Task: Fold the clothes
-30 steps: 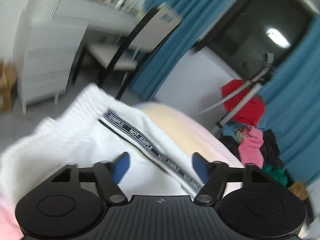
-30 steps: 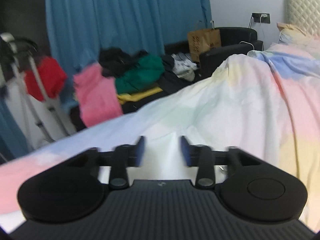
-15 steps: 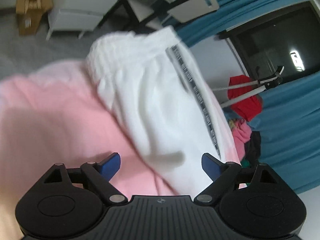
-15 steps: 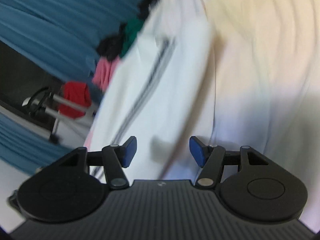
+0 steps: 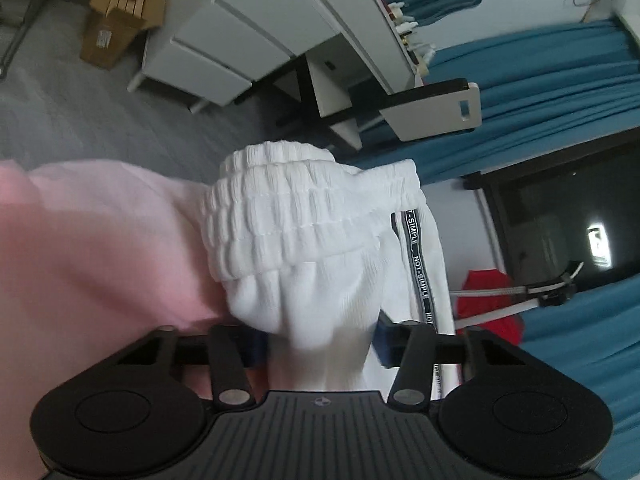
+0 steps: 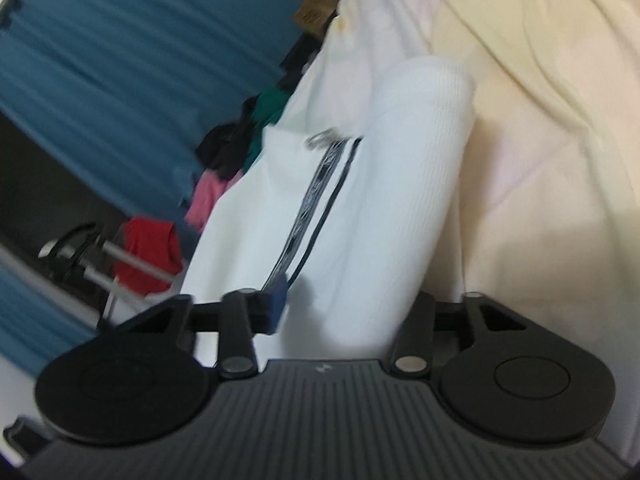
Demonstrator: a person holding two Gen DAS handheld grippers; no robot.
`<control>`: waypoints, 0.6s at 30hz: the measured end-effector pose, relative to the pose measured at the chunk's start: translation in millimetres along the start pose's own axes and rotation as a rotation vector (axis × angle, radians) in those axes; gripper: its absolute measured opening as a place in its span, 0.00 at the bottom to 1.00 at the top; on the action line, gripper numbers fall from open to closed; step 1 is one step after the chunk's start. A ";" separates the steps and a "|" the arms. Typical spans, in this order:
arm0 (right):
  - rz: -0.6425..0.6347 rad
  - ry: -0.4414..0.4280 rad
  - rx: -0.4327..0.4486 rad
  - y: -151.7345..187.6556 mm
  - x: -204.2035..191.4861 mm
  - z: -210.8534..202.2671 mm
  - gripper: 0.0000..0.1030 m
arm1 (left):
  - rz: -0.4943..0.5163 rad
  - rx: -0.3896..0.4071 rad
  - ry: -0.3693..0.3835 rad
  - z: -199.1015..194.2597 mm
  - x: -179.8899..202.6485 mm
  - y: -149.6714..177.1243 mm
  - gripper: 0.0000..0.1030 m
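A pair of white trousers (image 5: 316, 236) is seen lying on a bed covered with a pastel bedspread (image 5: 92, 248). In the left wrist view, the gathered elastic waistband (image 5: 296, 212) is bunched up, and fabric just below it is clenched between the blue pads of the left tongs (image 5: 320, 346). A black stripe with white lettering (image 5: 418, 264) runs down the side of the trousers. In the blurred right wrist view, a rolled fold of the white trousers (image 6: 384, 216) is grasped by the right tongs (image 6: 340, 312); only the left pad (image 6: 278, 306) is visible, the other being hidden by cloth. The trousers rest on the cream part of the bedspread (image 6: 552, 152). Blue curtains (image 6: 100, 64) and a pile of clothes (image 6: 228, 160) are seen beyond the bed.
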State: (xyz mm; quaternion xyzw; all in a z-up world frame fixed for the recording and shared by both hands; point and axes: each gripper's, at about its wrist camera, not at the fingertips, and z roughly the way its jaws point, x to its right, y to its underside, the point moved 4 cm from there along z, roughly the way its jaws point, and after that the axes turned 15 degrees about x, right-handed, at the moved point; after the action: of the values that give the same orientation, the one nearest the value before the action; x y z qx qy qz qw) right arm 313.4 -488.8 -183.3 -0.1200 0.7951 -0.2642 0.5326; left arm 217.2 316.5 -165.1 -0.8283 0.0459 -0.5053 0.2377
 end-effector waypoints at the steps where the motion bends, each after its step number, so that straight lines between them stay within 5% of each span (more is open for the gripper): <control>1: 0.005 0.003 0.007 -2.4 0.1 1.2 0.30 | 0.026 0.007 0.013 -0.9 1.3 -1.3 0.20; 5: 0.024 0.016 0.035 -12.2 0.3 5.9 0.14 | 0.046 -0.038 0.054 -5.3 12.9 -16.2 0.12; 11: -0.011 -0.006 0.051 -32.5 -6.3 -35.6 0.13 | 0.189 -0.052 0.055 -47.0 58.3 -40.1 0.11; 18: -0.044 0.005 0.040 -59.0 -3.8 -107.0 0.12 | 0.192 -0.081 0.009 -119.7 64.4 -91.6 0.11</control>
State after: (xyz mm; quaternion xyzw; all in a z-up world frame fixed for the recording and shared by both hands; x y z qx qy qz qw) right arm 212.2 -504.9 -116.6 -0.1261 0.7881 -0.2918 0.5271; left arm 130.6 335.4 -27.3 -0.8267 0.1464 -0.4817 0.2511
